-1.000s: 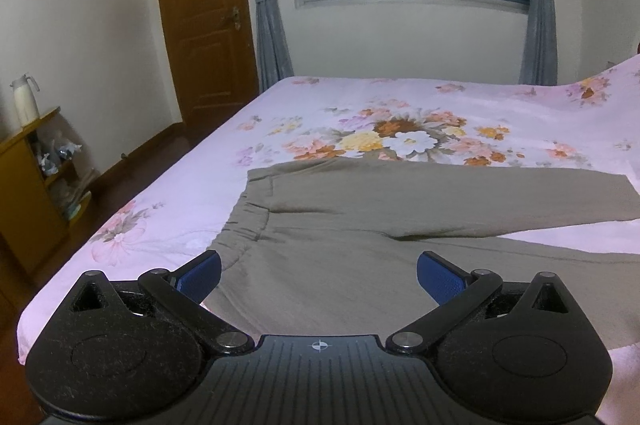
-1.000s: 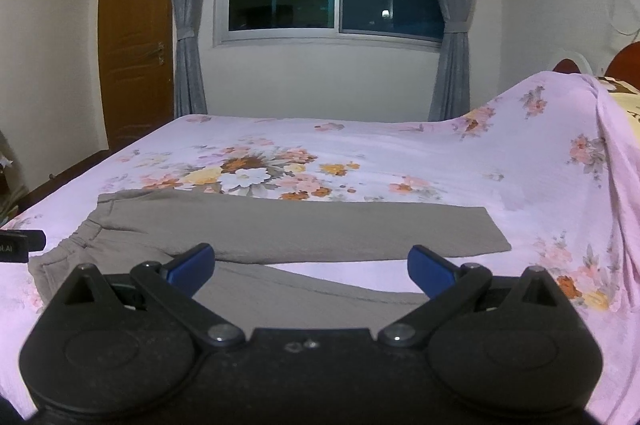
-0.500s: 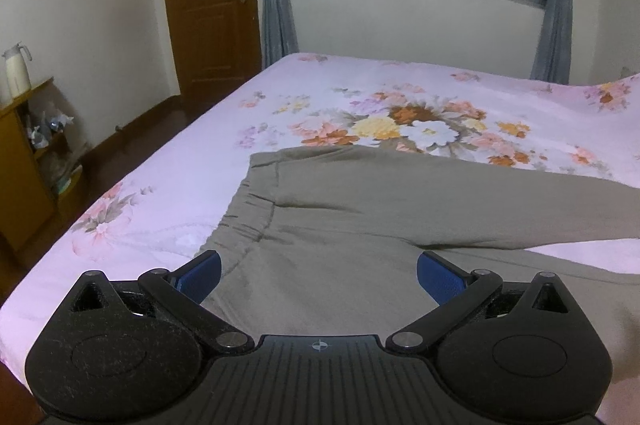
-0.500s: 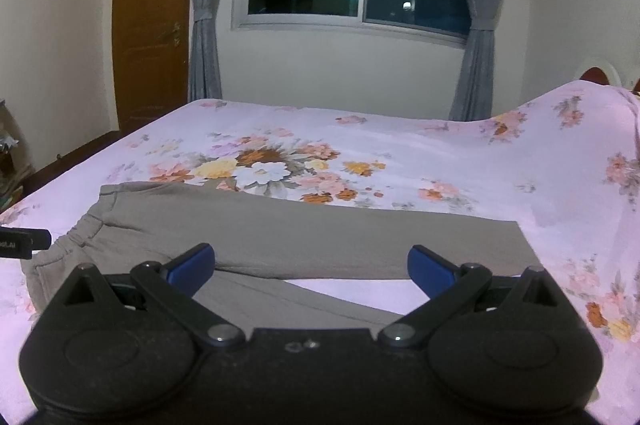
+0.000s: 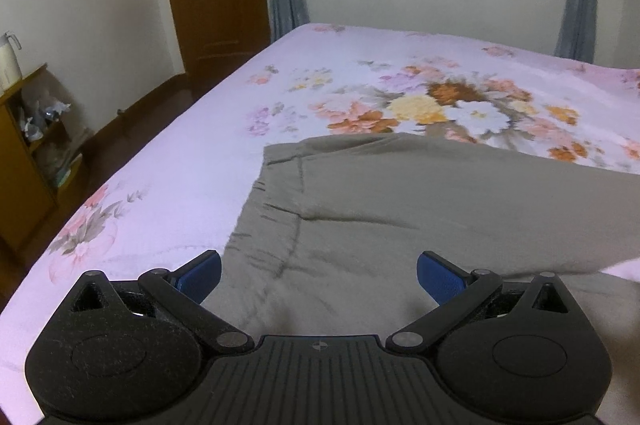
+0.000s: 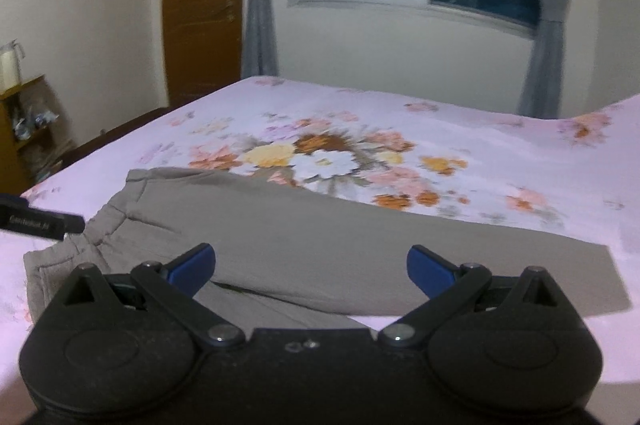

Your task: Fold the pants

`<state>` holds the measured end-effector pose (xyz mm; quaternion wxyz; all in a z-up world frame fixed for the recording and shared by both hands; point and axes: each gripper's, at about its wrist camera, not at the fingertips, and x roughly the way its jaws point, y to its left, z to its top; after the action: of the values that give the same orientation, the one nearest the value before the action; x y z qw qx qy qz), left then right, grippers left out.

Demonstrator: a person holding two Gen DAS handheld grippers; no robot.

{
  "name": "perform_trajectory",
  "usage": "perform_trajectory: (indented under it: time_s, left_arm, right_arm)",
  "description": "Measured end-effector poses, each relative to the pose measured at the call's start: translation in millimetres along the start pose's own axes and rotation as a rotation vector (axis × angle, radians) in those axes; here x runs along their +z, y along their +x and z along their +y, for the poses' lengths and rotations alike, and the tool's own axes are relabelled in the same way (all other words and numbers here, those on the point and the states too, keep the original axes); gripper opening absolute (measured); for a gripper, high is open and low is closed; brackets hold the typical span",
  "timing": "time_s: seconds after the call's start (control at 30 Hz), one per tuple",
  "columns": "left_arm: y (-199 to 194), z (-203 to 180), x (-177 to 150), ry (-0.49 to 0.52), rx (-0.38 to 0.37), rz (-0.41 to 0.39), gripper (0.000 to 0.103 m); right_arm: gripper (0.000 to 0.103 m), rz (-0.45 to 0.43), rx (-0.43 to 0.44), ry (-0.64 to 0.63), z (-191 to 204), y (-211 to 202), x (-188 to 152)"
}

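A: What changed in the last second?

B: Both cameras tipped down and closer. The left gripper (image 5: 318, 275) now hangs over the waistband of the pants (image 5: 400, 225), fingers spread wide, holding nothing.

A: And the right gripper (image 6: 311, 271)?

B: Also wide and empty, above the split between the two legs, which run off to its right across the bed (image 6: 440, 113).

A: So folding hasn't begun?

B: Likely just the approach to a first grasp.
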<state>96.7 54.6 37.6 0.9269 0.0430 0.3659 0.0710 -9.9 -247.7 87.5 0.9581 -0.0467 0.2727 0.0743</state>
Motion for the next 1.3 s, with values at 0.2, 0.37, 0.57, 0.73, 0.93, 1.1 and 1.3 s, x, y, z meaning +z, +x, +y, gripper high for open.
perform_trajectory:
  time_s: [0.2, 0.37, 0.57, 0.73, 0.93, 1.1, 1.3]
  left_arm:
    - [61, 16, 17, -0.036, 0.035, 0.046, 0.103]
    - [111, 25, 27, -0.049, 0.062, 0.074, 0.103]
    - [163, 31, 38, -0.062, 0.045, 0.115, 0.103]
    - [201, 35, 48, -0.076, 0.026, 0.152, 0.103]
    - [224, 40, 47, -0.091, -0.054, 0.152, 0.082]
    - [225, 42, 47, -0.096, -0.065, 0.135, 0.071]
    - [216, 40, 44, -0.083, -0.058, 0.104, 0.055]
  right_arm:
    - [0.095, 0.045, 0.057, -0.021, 6, 66, 6]
    - [0.091, 0.085, 0.088, -0.103, 10, 118, 11]
    - [0.091, 0.125, 0.137, -0.129, 8, 181, 24]
    - [0.091, 0.145, 0.147, -0.158, 8, 231, 39]
    - [0.091, 0.194, 0.173, -0.218, 6, 282, 49]
    - [0.07, 0.249, 0.213, -0.231, 6, 308, 50]
    - [0.014, 0.275, 0.324, -0.233, 13, 307, 50]
